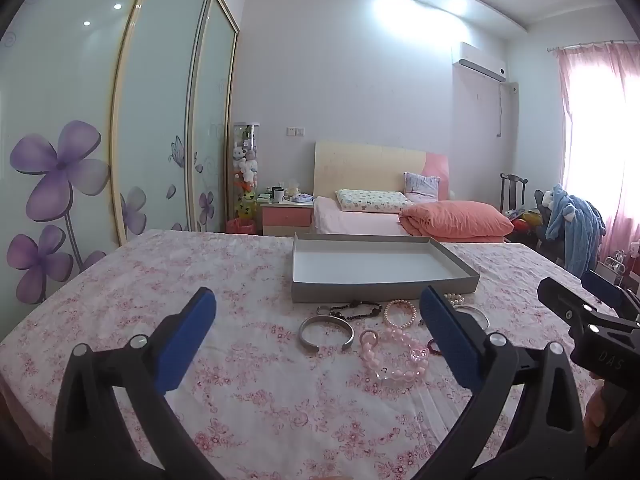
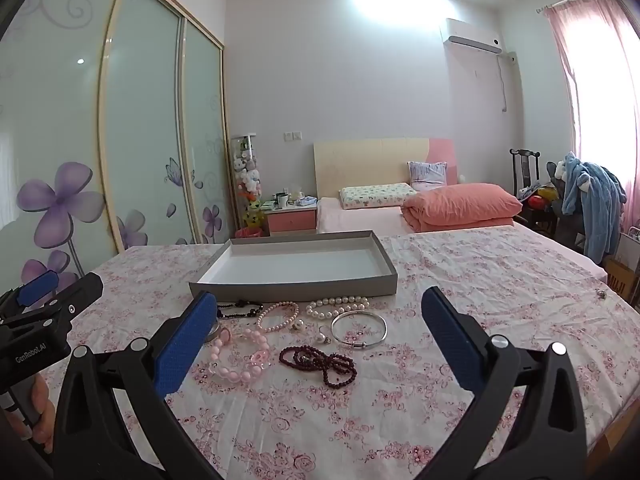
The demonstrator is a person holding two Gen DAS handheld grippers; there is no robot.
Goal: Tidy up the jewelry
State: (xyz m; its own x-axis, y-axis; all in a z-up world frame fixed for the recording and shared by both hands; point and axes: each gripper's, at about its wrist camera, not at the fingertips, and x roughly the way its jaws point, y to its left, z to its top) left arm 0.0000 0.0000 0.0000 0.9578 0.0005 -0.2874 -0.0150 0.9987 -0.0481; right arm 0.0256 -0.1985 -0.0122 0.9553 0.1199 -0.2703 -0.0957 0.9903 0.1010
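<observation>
Both your left gripper (image 1: 318,312) and right gripper (image 2: 320,312) hang spread wide, holding nothing. The jewelry lies mid-frame before the tray (image 2: 296,290): at left the cuff (image 1: 326,333), then the pink beads (image 2: 240,354), then the dark red strand (image 2: 320,362). Those loose strands could snag a neighbour or slip from your pads when lifted.

left gripper (image 1: 318,344) jaws wide apart, right gripper (image 2: 320,344) likewise
</observation>
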